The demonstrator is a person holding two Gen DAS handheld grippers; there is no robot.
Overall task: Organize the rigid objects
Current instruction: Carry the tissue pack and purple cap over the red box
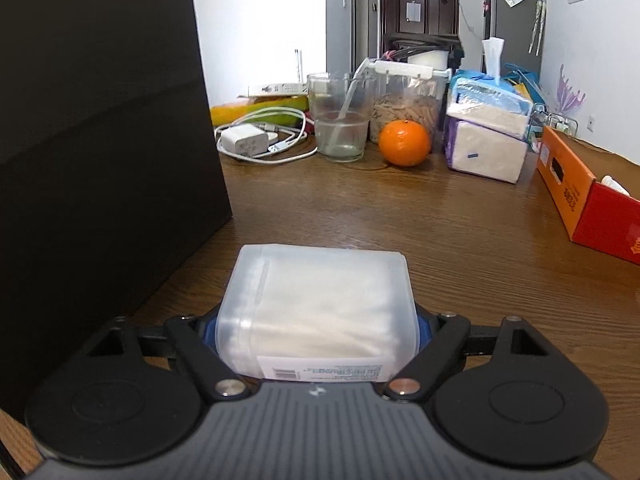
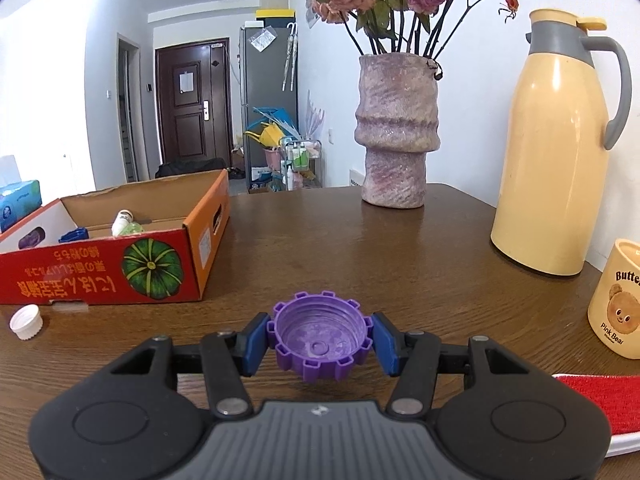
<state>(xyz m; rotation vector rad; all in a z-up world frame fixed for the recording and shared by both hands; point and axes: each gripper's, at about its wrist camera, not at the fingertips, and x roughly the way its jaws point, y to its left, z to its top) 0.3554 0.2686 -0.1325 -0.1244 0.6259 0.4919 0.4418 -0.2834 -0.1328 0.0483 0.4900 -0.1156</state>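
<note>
My left gripper (image 1: pixel 318 332) is shut on a translucent plastic box of cotton swabs (image 1: pixel 316 304), held just above the wooden table (image 1: pixel 400 216). My right gripper (image 2: pixel 320 342) is shut on a purple notched bottle cap (image 2: pixel 320 340), open side up, above the table. An orange and red cardboard box (image 2: pixel 120 276) stands to the left in the right wrist view and holds a small white bottle (image 2: pixel 122 222) and a blue item (image 2: pixel 74 236). The same box (image 1: pixel 580 196) shows at the right edge in the left wrist view.
A white cap (image 2: pixel 26 322) lies beside the box. A vase of dried roses (image 2: pixel 396 132), a cream thermos (image 2: pixel 556 144), a bear mug (image 2: pixel 618 300) stand right. A black box (image 1: pixel 100 160), charger (image 1: pixel 244 142), glass (image 1: pixel 340 120), orange (image 1: pixel 404 142), tissue packs (image 1: pixel 488 132) stand ahead.
</note>
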